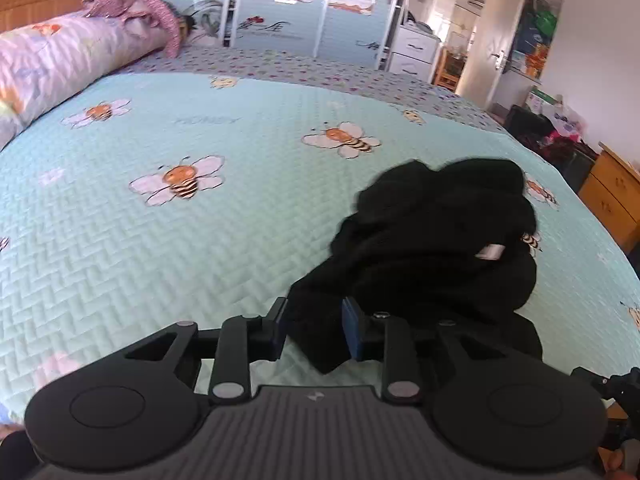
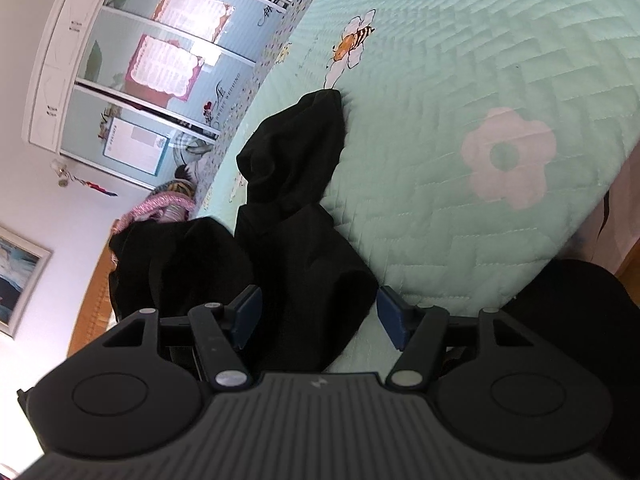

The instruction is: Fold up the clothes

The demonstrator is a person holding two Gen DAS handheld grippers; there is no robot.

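A crumpled black garment (image 1: 440, 232) lies on the mint bee-print bedspread (image 1: 200, 240), with a white label (image 1: 490, 251) showing on it. My left gripper (image 1: 316, 328) is at the garment's near left corner, its blue pads (image 1: 352, 328) closed on a fold, and a flap hangs below them. In the right wrist view, which is rolled sideways, the same black garment (image 2: 292, 160) runs from the bedspread (image 2: 480, 60) into my right gripper (image 2: 318, 312). A thick bunch of cloth fills the wide gap between that gripper's pads.
A rolled pink floral quilt (image 1: 60, 64) lies along the bed's far left below the wooden headboard. Wardrobe doors (image 1: 280, 8) stand beyond the bed. At the right are a wooden dresser (image 1: 612, 196) and clutter by a door. A person's dark clothing (image 2: 568, 292) is beside the bed edge.
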